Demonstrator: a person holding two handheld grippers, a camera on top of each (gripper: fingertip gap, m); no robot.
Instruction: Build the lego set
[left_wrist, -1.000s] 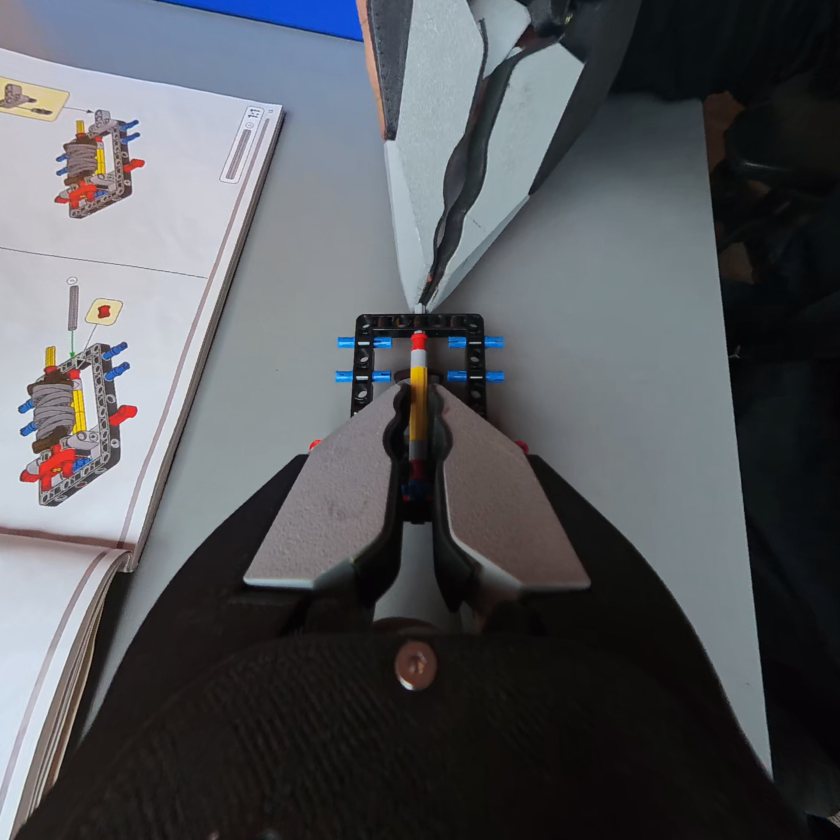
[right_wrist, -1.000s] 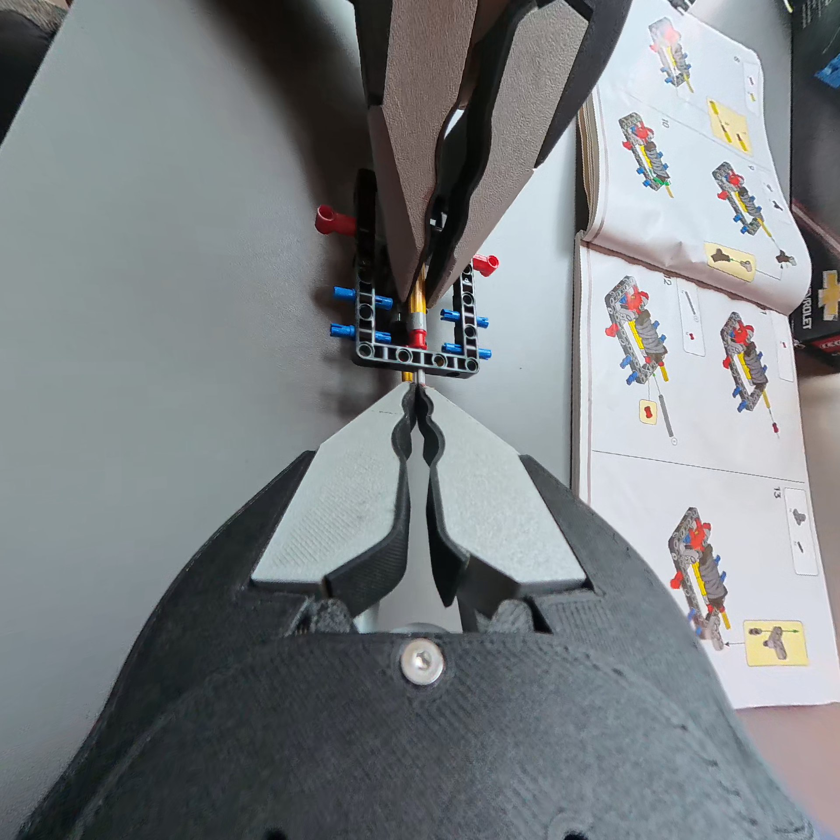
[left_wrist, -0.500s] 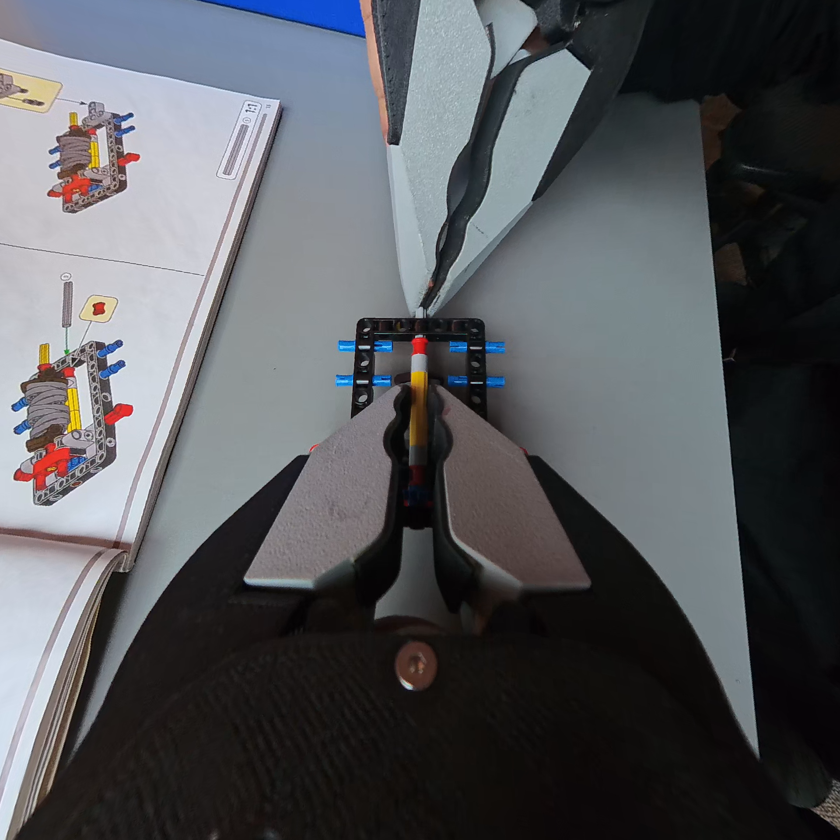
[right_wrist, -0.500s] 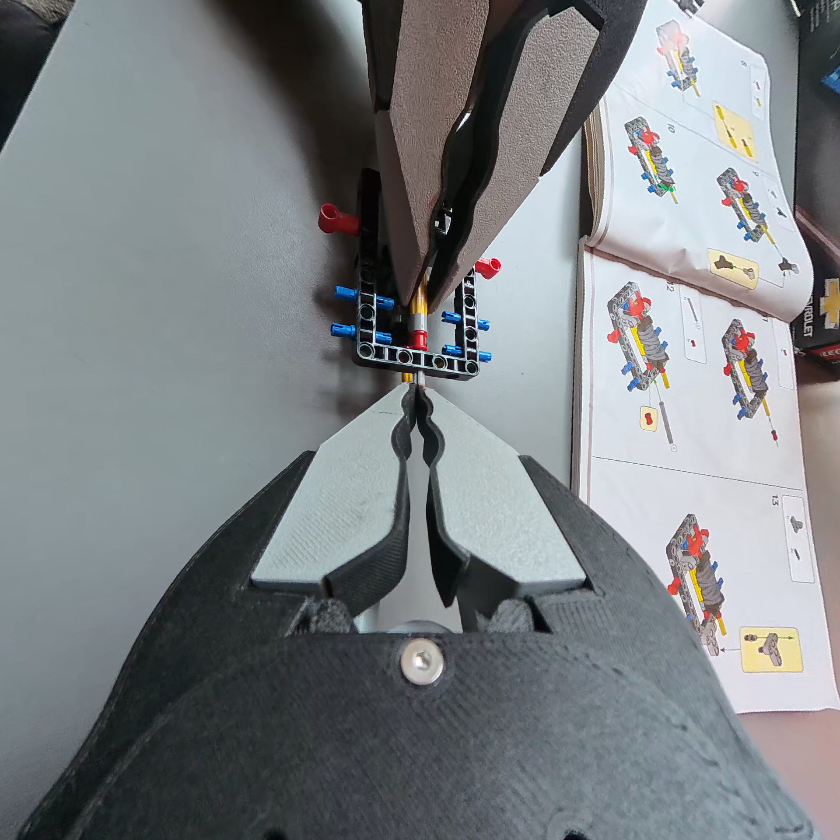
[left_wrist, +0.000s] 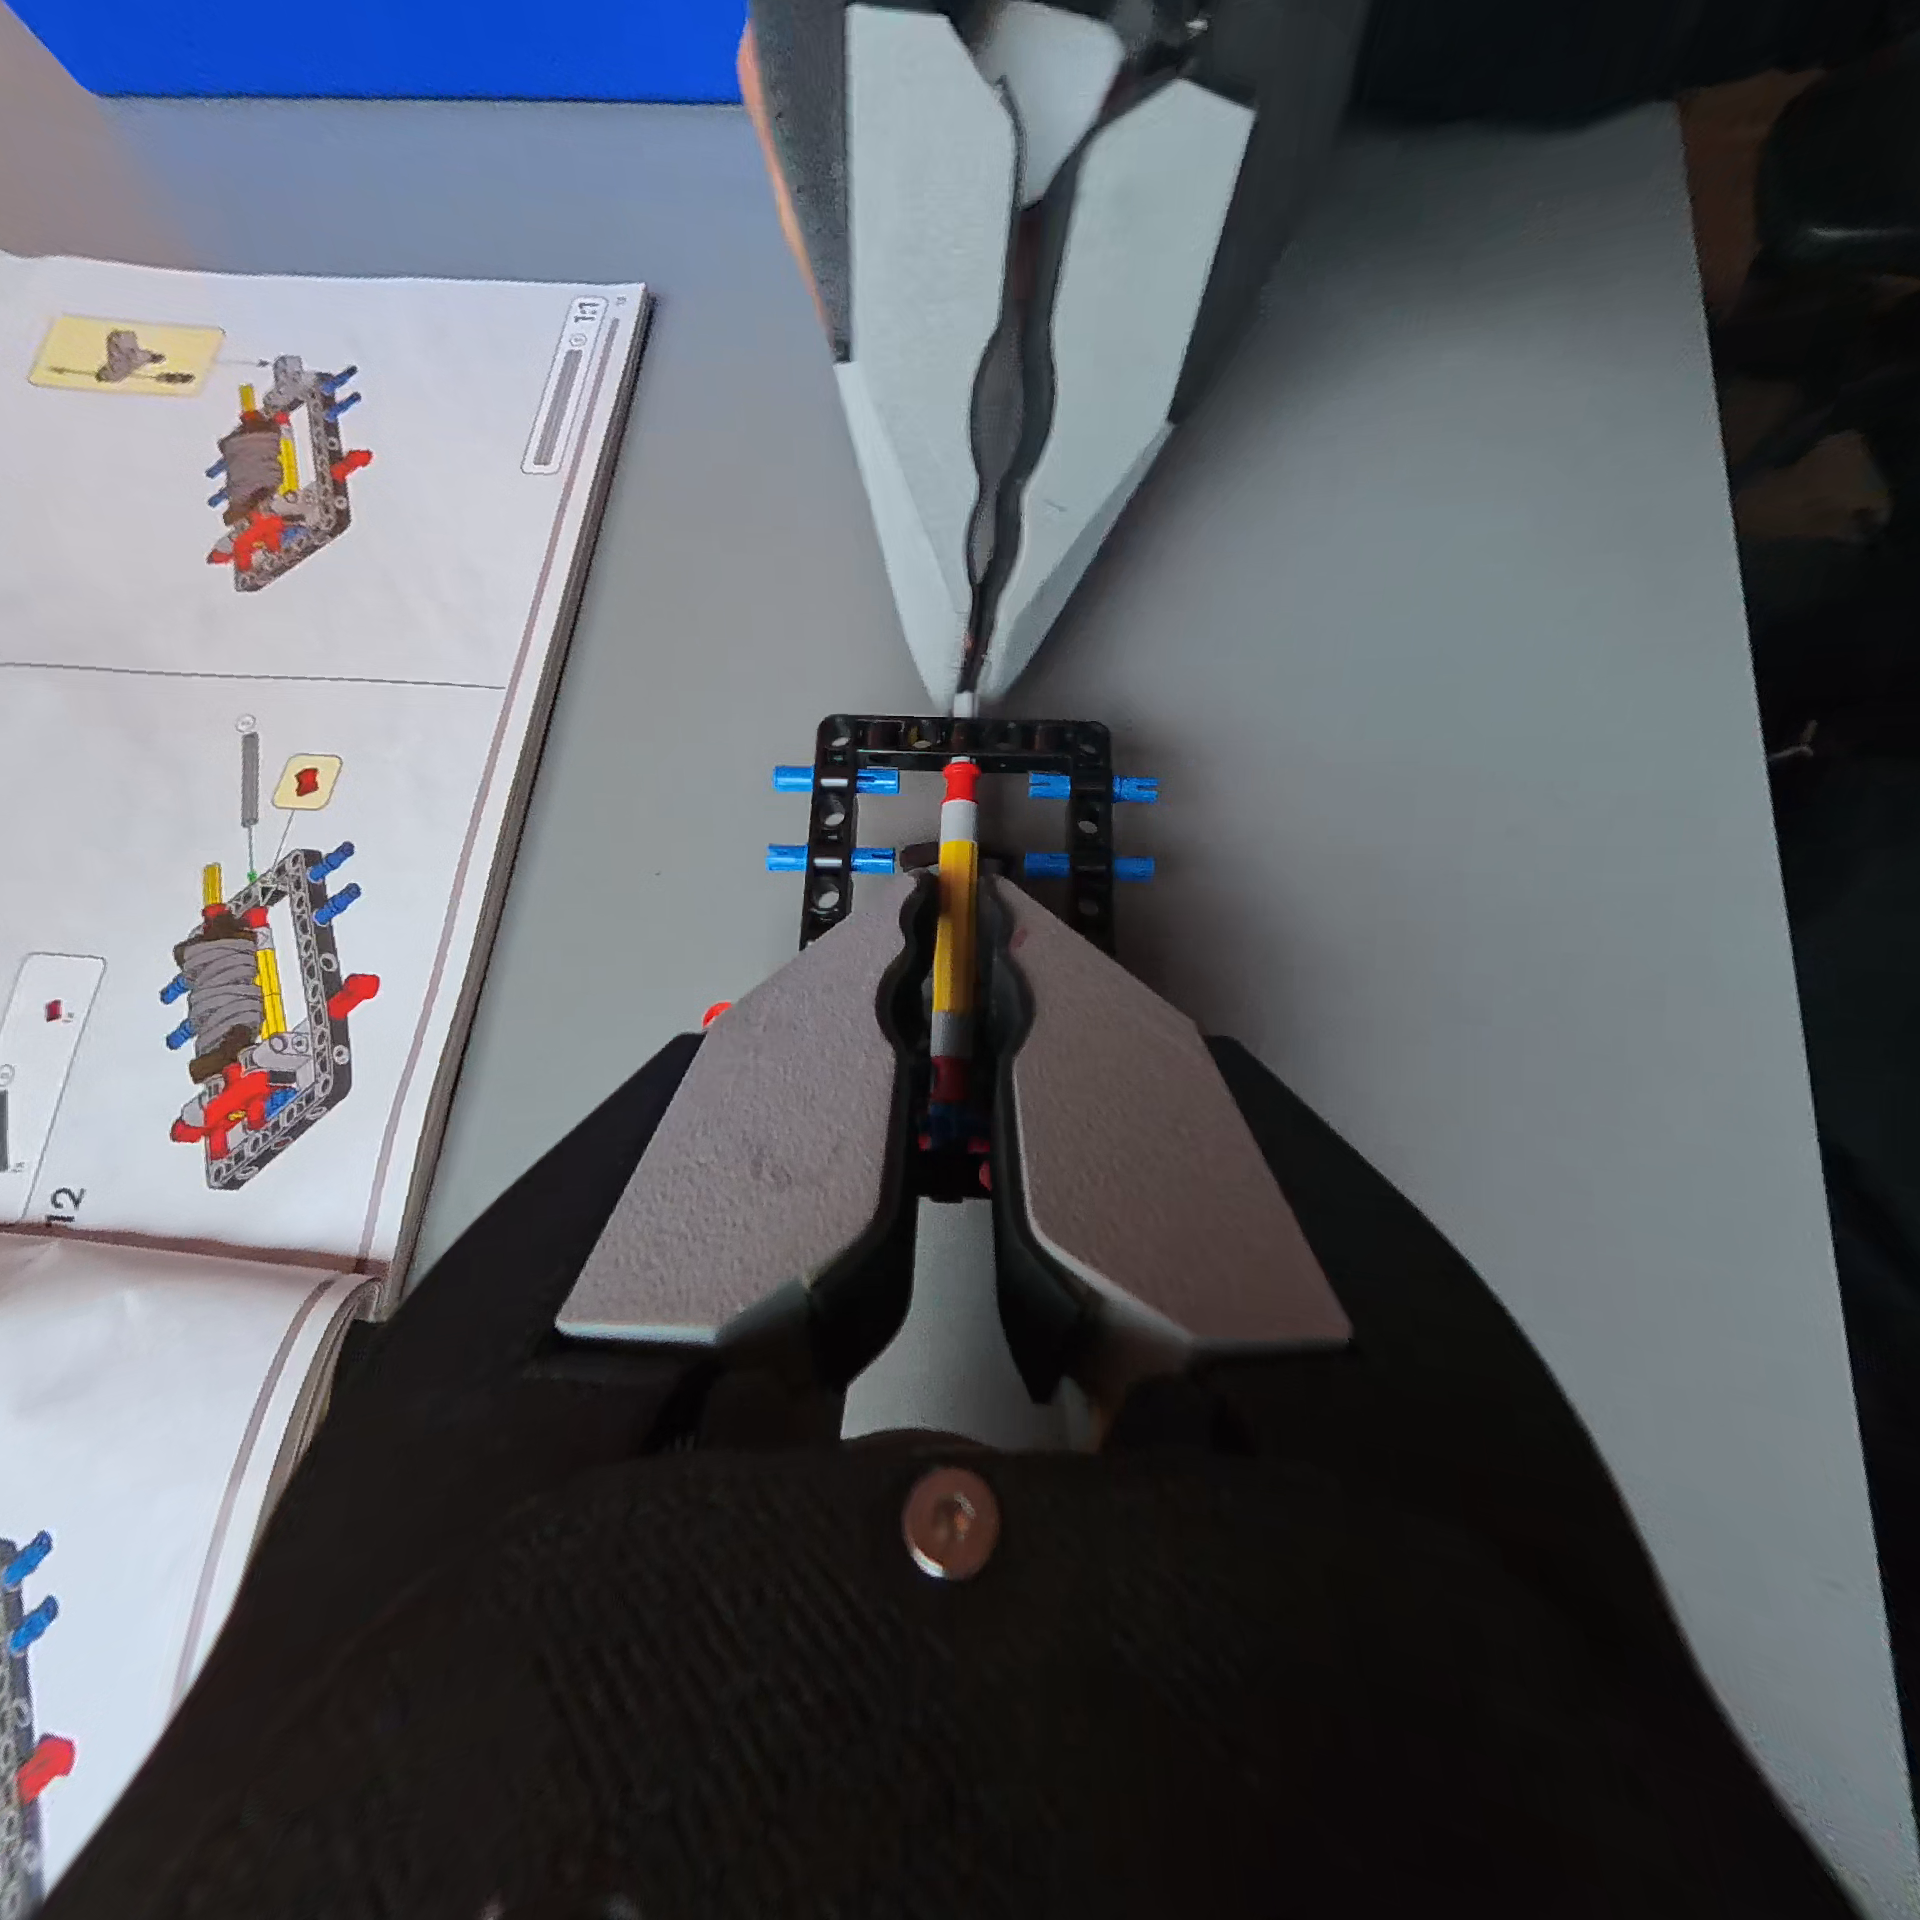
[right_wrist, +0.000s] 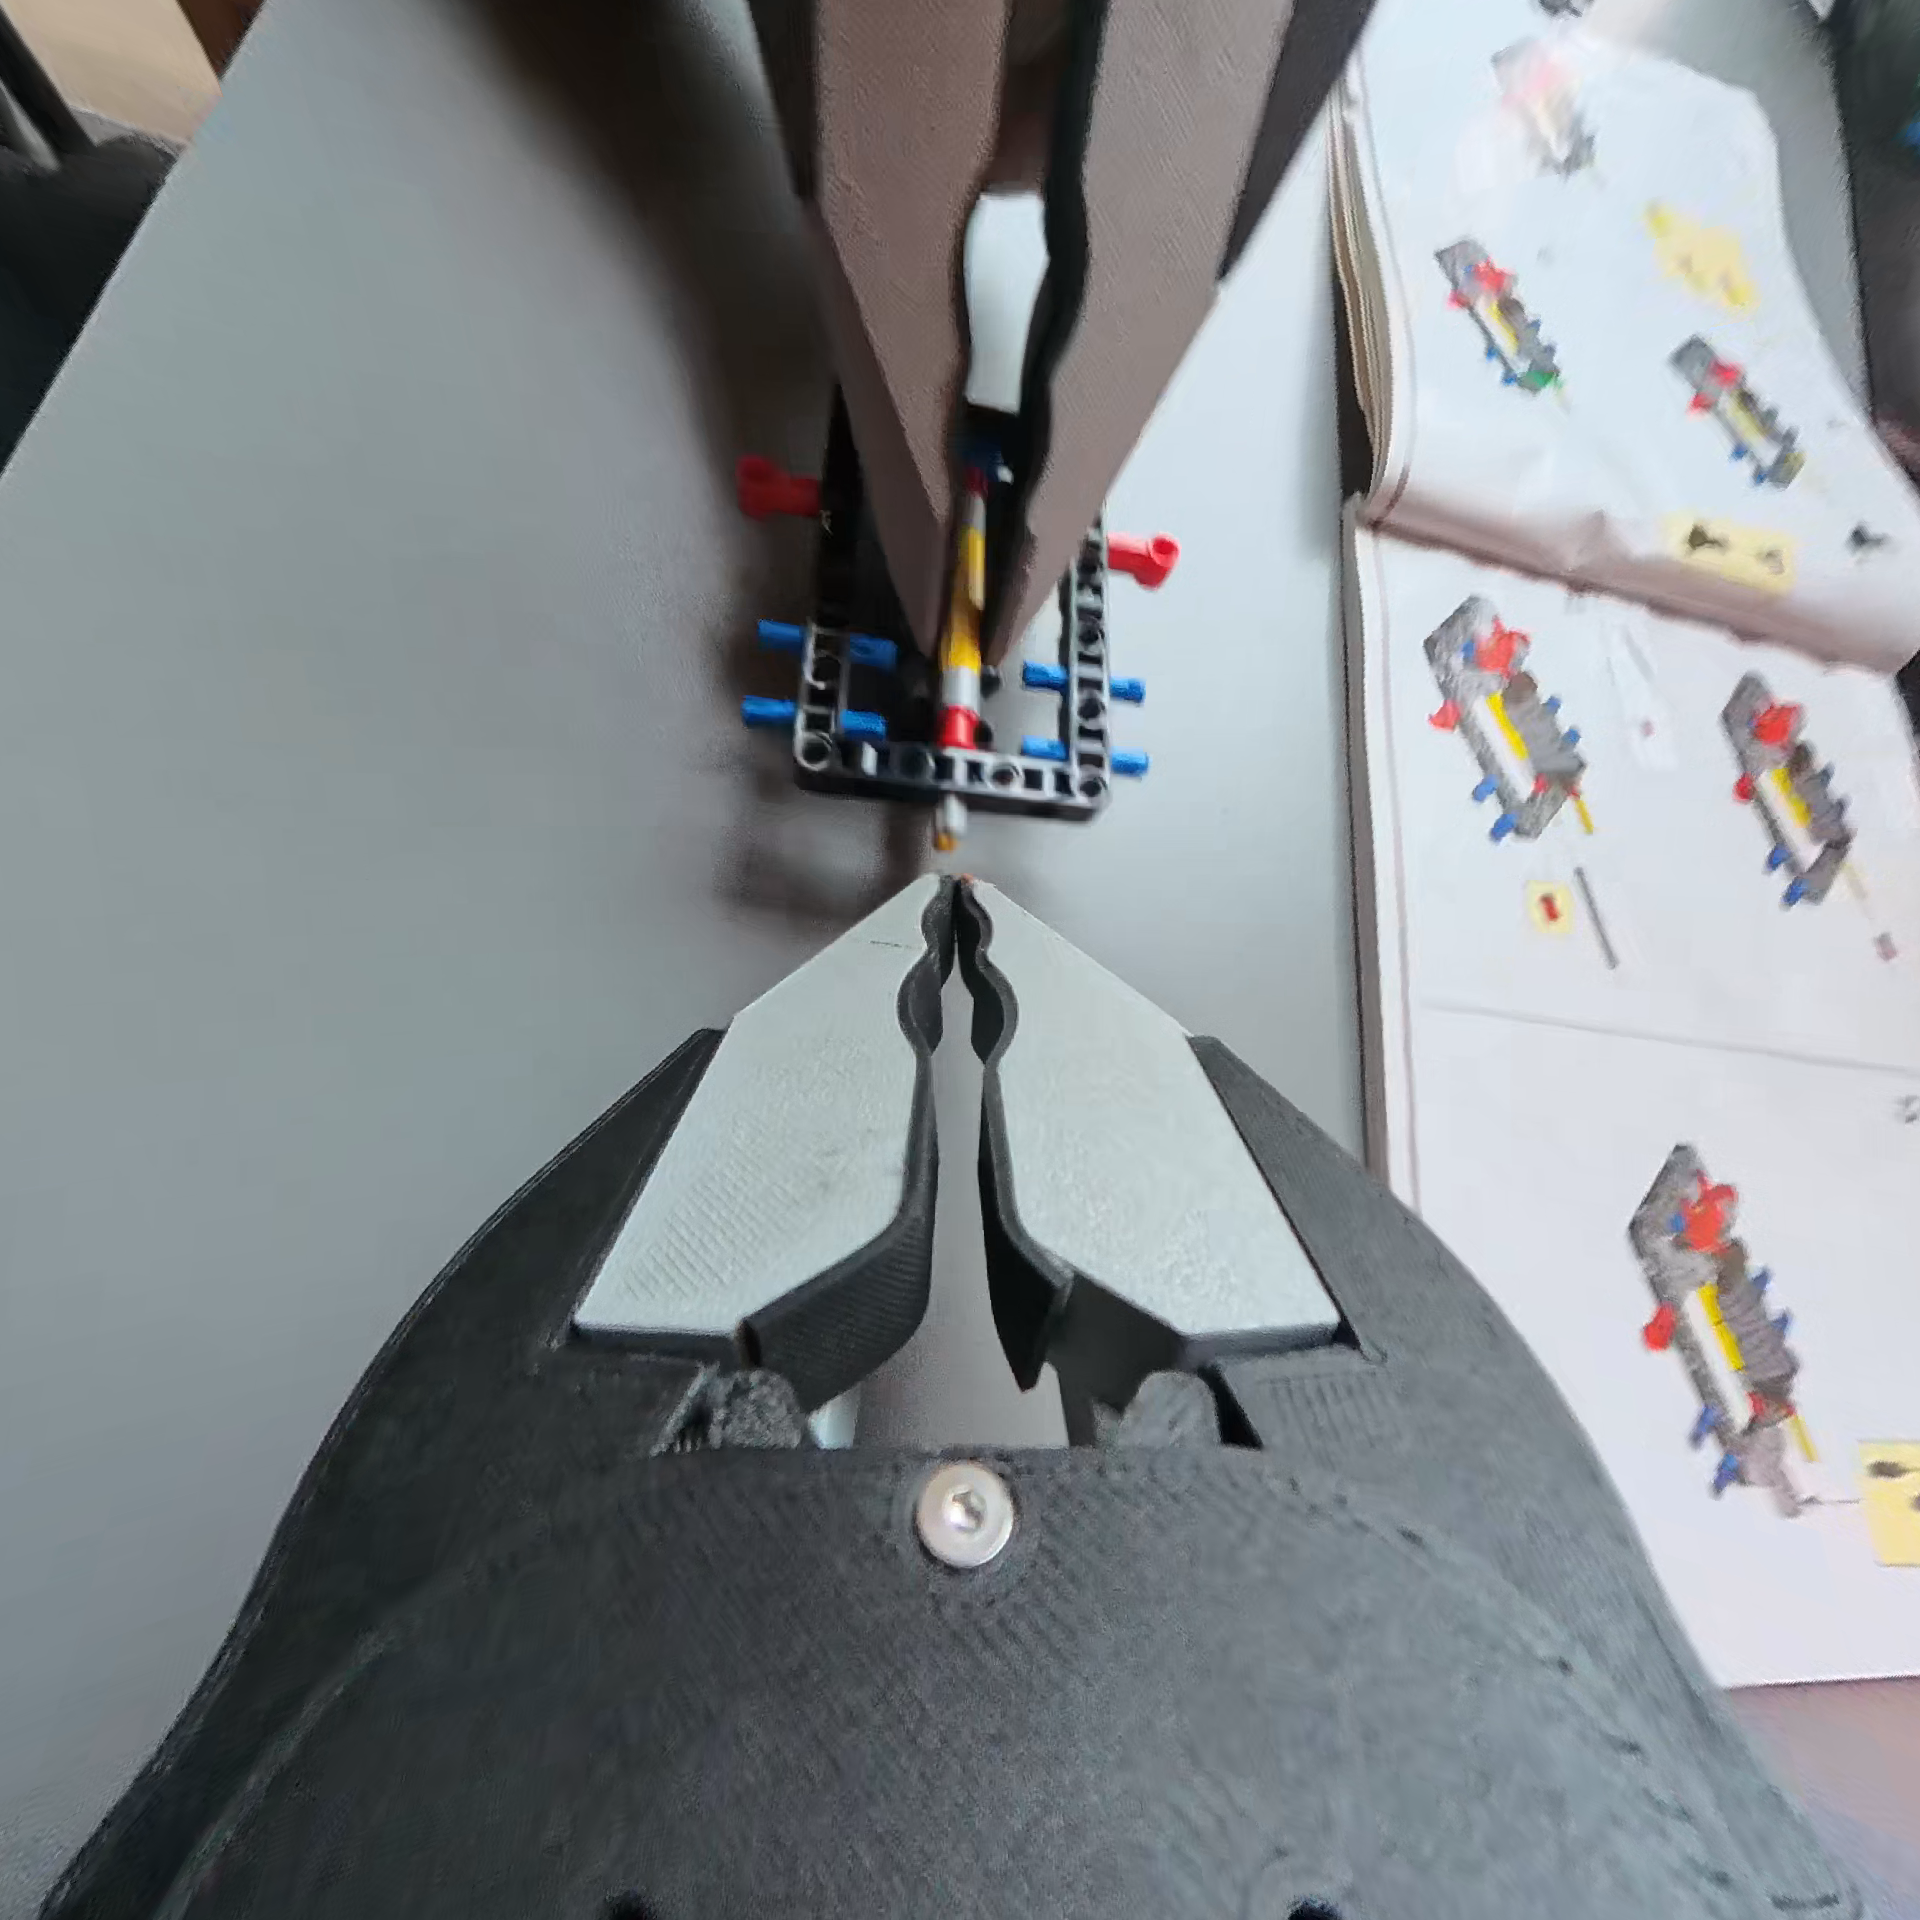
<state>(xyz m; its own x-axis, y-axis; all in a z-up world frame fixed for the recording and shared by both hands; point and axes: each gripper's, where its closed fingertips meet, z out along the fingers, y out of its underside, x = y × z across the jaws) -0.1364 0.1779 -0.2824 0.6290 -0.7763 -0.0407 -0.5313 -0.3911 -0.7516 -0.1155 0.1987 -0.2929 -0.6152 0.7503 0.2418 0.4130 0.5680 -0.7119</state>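
Observation:
A black rectangular lego frame lies flat on the grey table, with blue pins through its sides and red pins near its far end. A yellow, grey and red axle stack runs down its middle. My left gripper is shut on this stack inside the frame; it also shows in the right wrist view. My right gripper is shut and looks empty. Its tip sits just off the axle end that pokes out of the frame. It shows opposite in the left wrist view.
An open instruction booklet lies left of the frame in the left wrist view, and on the right in the right wrist view. The table's edge runs along the right. A blue object is at the far left corner. Across from one pair of fingers to the other is roughly 4 cm.
My right gripper has drawn back a little from the frame, so a small gap shows between its tip and the axle end. My left gripper keeps its hold.

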